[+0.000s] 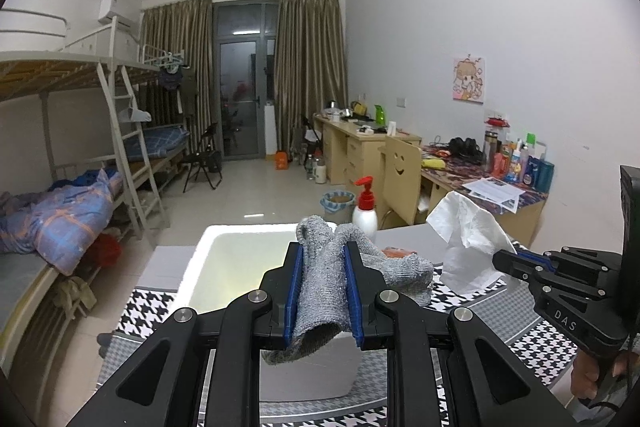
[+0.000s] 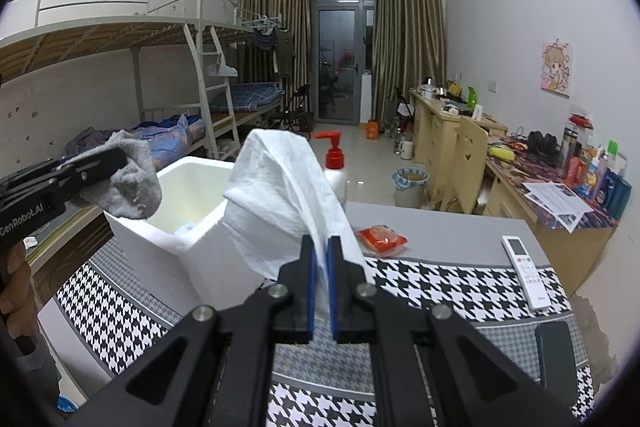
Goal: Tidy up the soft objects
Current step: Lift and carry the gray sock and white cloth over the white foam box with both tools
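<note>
Nearest the left wrist camera, the left gripper (image 1: 324,291) has its blue pads pressed on a grey knitted cloth (image 1: 320,291), which bunches between the jaws and hangs over the near edge of a white foam box (image 1: 208,259). From the right wrist camera the same cloth (image 2: 128,183) droops from that gripper above the box's left near corner (image 2: 132,223).

Close to the right wrist camera, the right gripper (image 2: 321,283) is pinched tight on a white tissue (image 2: 280,187), which stands up in folds in front of the box. In the left wrist view this tissue (image 1: 464,239) is held up to the right of the grey cloth, apart from it.

Below both lies a black-and-white houndstooth tablecloth (image 2: 440,287). On it to the right rests a white remote control (image 2: 524,267); a red packet (image 2: 380,237) lies just beyond the cloth's far edge. Behind the box stands a white pump bottle (image 2: 334,163) with a red top.
</note>
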